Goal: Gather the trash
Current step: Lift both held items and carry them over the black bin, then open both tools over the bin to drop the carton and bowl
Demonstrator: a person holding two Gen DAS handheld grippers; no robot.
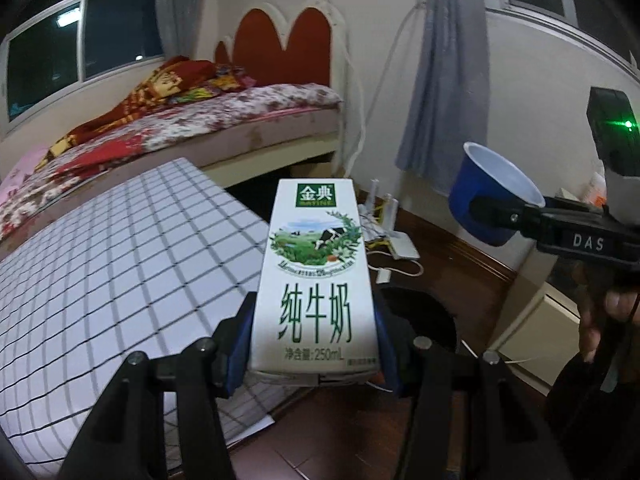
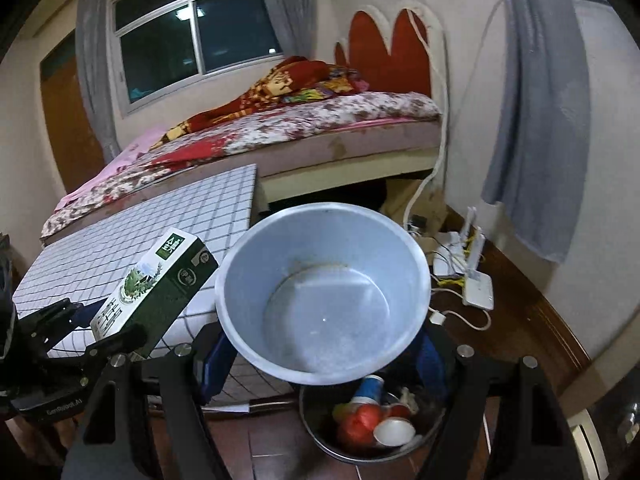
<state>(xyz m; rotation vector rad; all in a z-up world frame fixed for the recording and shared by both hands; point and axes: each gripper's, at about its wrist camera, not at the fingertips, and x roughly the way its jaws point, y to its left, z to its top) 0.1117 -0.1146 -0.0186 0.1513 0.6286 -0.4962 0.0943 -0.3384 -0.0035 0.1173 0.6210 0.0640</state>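
Note:
A white and green milk carton (image 1: 316,264) lies lengthwise between the blue pads of my left gripper (image 1: 316,320), which is shut on it. In the right wrist view the same carton (image 2: 160,280) and left gripper (image 2: 108,328) hang over the table's corner. My right gripper (image 2: 324,356) is shut on a blue paper cup (image 2: 324,304), whose empty mouth faces the camera. From the left wrist view that cup (image 1: 480,184) and the right gripper (image 1: 496,210) are at the right. A round bin (image 2: 360,458) with cups and red trash sits on the floor just below the cup.
A table with a grid-pattern cloth (image 1: 120,260) stands left of the bin (image 1: 424,316). Behind it is a bed (image 2: 320,128) with floral bedding. A white router (image 2: 478,288) and cables lie on the wooden floor by the wall, under a grey curtain (image 2: 540,120).

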